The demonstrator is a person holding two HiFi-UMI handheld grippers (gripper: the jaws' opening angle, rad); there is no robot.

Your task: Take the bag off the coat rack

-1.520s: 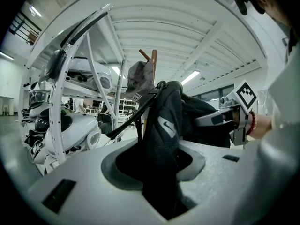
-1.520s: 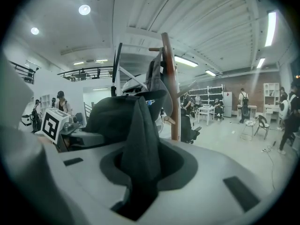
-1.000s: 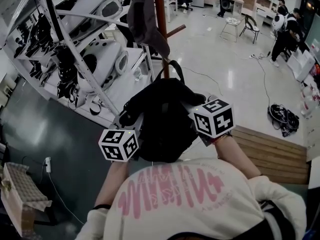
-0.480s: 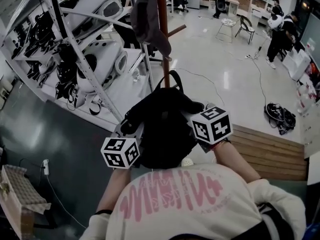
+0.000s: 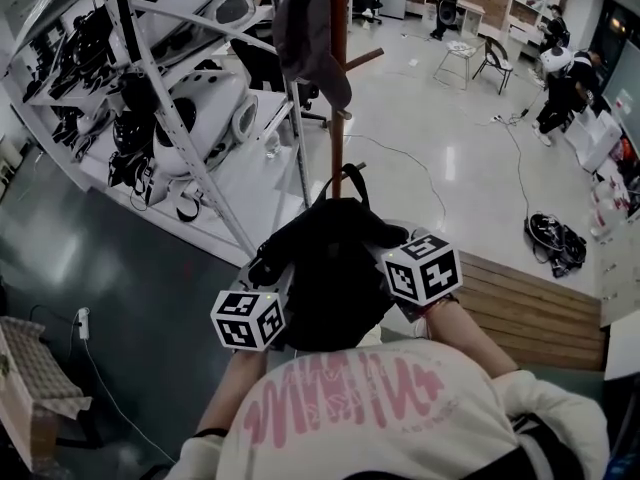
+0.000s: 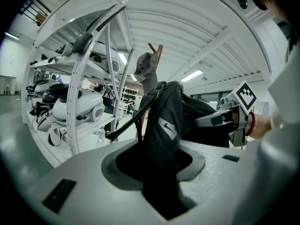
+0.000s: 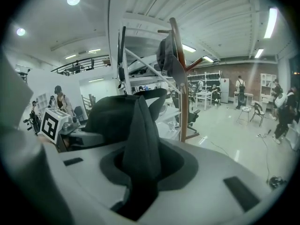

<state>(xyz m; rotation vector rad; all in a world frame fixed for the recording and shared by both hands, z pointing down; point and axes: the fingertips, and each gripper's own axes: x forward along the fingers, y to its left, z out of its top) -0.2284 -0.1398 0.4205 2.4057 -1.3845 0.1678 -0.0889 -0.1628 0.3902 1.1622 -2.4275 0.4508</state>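
Head view gave me a metal shelf [image 5: 262, 128] of white shells [image 5: 205, 108] at the far left. Nearer, my left gripper [image 5: 265, 283] had its jaws clamped on the left side of the black bag [image 5: 335, 268]; the left gripper view showed dark fabric [image 6: 161, 139] pinched between them. The bag hung between both grippers, near the person's chest, on the near side of the coat rack [image 5: 338, 88]. Its handle loop [image 5: 346, 175] stood up in front of the pole. A grey cap [image 5: 305, 38] hung high on the rack. My right gripper [image 5: 393, 258] was clamped on a fold of the bag's right side. A wooden platform [image 5: 540, 313] lay at the right.
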